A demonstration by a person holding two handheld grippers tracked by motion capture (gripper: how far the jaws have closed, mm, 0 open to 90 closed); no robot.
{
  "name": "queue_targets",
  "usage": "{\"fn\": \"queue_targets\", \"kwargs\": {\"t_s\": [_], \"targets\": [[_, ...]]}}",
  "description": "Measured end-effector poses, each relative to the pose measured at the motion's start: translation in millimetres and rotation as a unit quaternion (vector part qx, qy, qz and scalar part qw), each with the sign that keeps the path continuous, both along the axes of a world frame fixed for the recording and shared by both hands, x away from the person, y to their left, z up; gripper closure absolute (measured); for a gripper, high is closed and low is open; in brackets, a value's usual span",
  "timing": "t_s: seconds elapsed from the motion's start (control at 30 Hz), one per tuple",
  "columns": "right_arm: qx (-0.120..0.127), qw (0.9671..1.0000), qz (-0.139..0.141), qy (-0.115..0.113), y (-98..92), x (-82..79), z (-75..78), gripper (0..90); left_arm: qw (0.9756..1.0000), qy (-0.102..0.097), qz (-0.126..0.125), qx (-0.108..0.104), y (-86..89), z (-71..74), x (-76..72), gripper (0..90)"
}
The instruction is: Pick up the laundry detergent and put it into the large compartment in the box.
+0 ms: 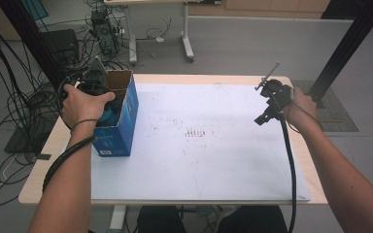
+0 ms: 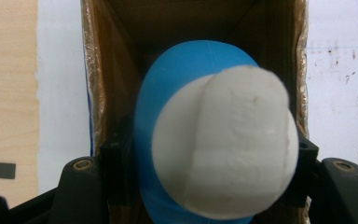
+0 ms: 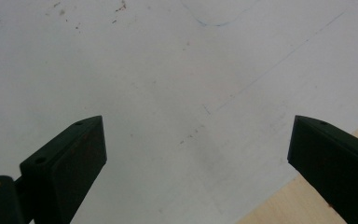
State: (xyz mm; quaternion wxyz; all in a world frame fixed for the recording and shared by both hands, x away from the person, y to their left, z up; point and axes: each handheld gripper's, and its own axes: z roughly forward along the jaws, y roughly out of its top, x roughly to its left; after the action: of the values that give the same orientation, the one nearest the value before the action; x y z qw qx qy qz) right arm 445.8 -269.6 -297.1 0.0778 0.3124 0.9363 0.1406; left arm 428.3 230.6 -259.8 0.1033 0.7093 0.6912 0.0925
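**Blue-and-white item held at the mouth of the box; transfer incomplete**

Left tool (image 2: 205,186): its jaws stand on either side of a rounded blue-and-white object (image 2: 219,140) and press against it, so the object is pinched between them. In the left gripper view the object sits directly over the open top of the cardboard box (image 2: 98,93), with the brown inner walls visible around and behind it. Whether it is going in or coming out cannot be told from a single moment; the box floor beneath it is hidden.

In the high view the left hand (image 1: 80,104) is at the box (image 1: 121,131), which stands upright near the left edge of the bench (image 1: 43,160) on the white sheet (image 1: 213,160).

Right tool (image 3: 196,158): jaws spread wide, nothing between them, poised over bare white sheet near its edge. In the high view it (image 1: 272,99) is held at the far right, well apart from the box.

Assessment: the object is secured and aligned with the box opening. Outstanding, in my judgement: completing the passage through the opening and letting go. The right tool has no part in the work at present.
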Motion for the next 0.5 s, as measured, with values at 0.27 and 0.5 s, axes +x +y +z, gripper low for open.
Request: {"fn": "queue_targets", "kwargs": {"t_s": [0.27, 0.5], "targets": [[-0.001, 1.0000, 0.000, 0.001, 0.8, 1.1, -1.1, 4.0, 1.0000, 0.006, -0.003, 0.000, 0.1, -5.4, 0.9, 37.7], [0.000, 1.0000, 0.000, 0.004, 0.8, 1.3, -3.2, 4.0, 0.9999, 0.011, -0.004, -0.005, 2.0, -12.9, 1.2, 37.6]]}}
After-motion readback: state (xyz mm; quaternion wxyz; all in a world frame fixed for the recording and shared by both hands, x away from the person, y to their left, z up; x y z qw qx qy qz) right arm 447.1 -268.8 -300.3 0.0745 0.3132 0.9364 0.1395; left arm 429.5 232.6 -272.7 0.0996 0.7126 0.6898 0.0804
